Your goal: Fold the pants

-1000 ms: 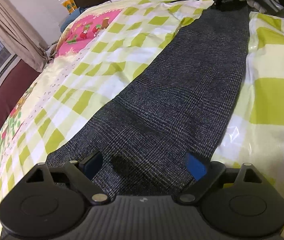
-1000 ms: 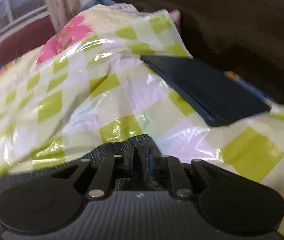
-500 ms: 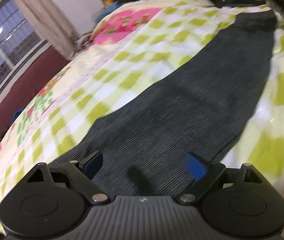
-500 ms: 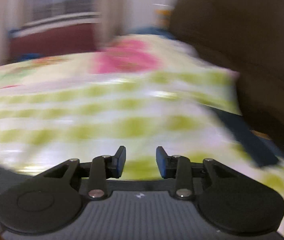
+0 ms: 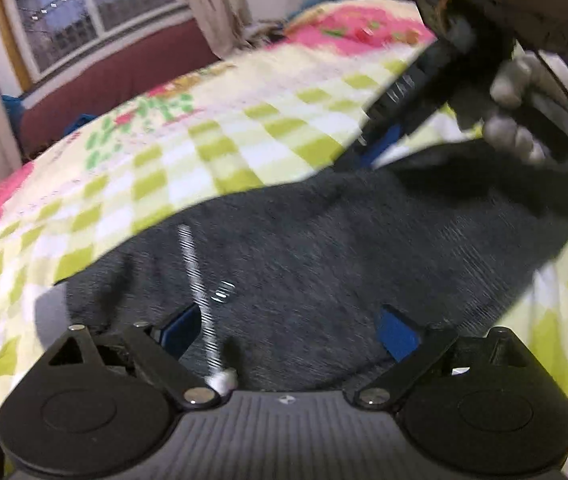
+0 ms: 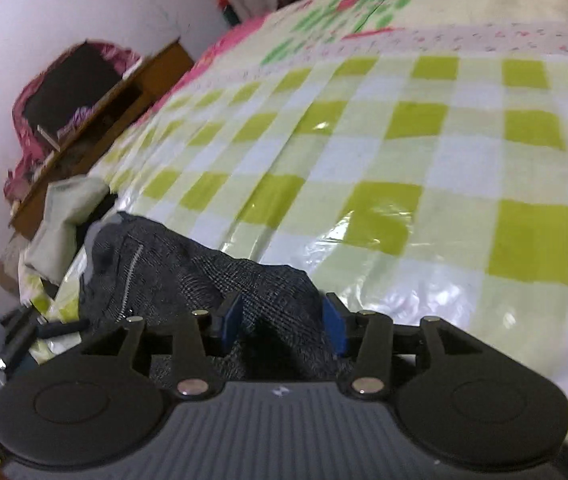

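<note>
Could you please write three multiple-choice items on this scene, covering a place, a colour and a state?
1. Where do the pants lie?
A. on the checked bed cover
B. on a chair
C. on the floor

2. What colour are the cover's checks?
A. red and black
B. lime green and white
C. blue and grey

3. How is the right gripper?
A. shut on a sock
B. shut, empty
C. open over the pants

Answers: 1 A, the dark cloth rests on the cover. 2 B, green and white squares show. 3 C, its blue pads stand apart above the fabric.

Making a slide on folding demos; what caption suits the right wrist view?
Open right gripper poised over dark grey pants on a green-checked bedspread.
</note>
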